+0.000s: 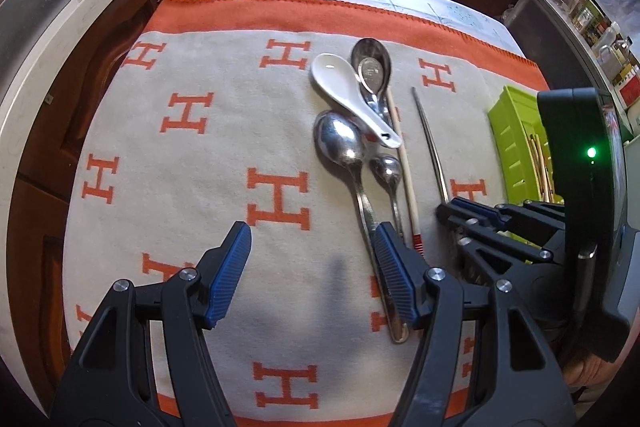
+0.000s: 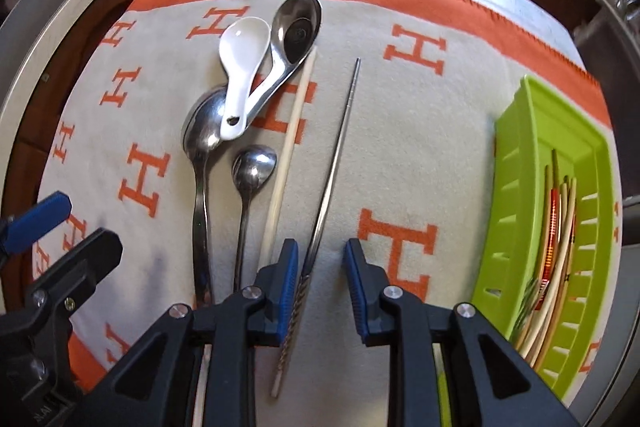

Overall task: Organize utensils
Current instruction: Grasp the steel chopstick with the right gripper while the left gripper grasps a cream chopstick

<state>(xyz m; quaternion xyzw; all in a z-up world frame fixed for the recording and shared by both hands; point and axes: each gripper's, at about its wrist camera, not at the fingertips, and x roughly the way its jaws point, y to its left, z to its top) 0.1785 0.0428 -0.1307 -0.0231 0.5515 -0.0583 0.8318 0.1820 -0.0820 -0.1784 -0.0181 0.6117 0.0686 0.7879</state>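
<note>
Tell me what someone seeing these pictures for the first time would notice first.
Probably the cluster of spoons mid-cloth: a white ceramic spoon lying across the metal ones on the orange-and-cream H-patterned blanket. Next, the right gripper, jaws open around the handle end of a metal chopstick. At the right edge sits a bright green basket already holding chopsticks.

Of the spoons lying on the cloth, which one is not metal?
The white ceramic spoon, short-handled, lying across the pile. The large spoon, small spoon and steel soup spoon around it are all shiny metal.
</note>
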